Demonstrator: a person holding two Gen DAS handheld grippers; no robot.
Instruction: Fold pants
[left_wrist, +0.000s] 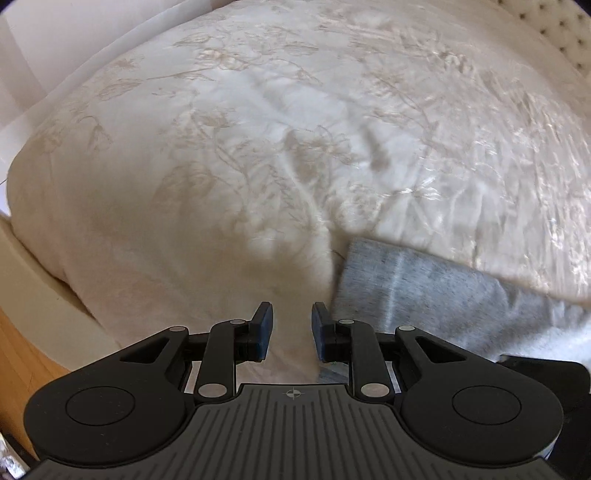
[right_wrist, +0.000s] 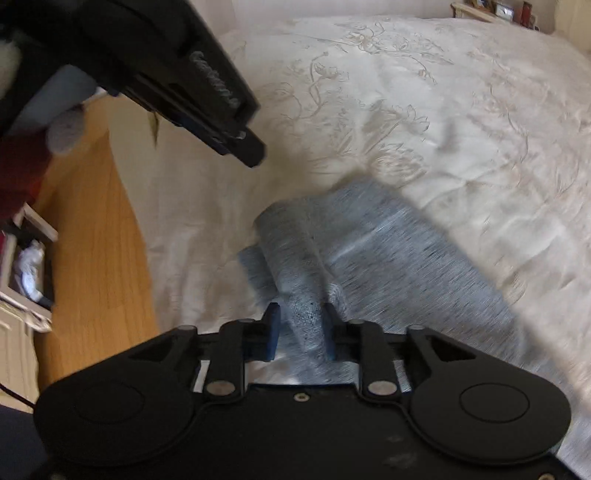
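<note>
Right gripper (right_wrist: 300, 326) is pinching a raised fold of the grey pants (right_wrist: 388, 251) near the bedspread (right_wrist: 406, 110) edge; left gripper (left_wrist: 291, 325) is hovering beside them, fingers apart, holding nothing.

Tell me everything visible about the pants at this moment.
The pants are heathered blue-grey knit, soft like sweatpants, blurred by motion. They lie bunched on a cream embroidered bedspread near the bed's edge, with a rolled or folded end pointing toward the floor side. A ridge of the fabric sits between the fingers of the right claw, which looks closed on it. In the left wrist view, one end shows with a paler seam or crease, beside the open, empty left claw, apparently not touching it.
</note>
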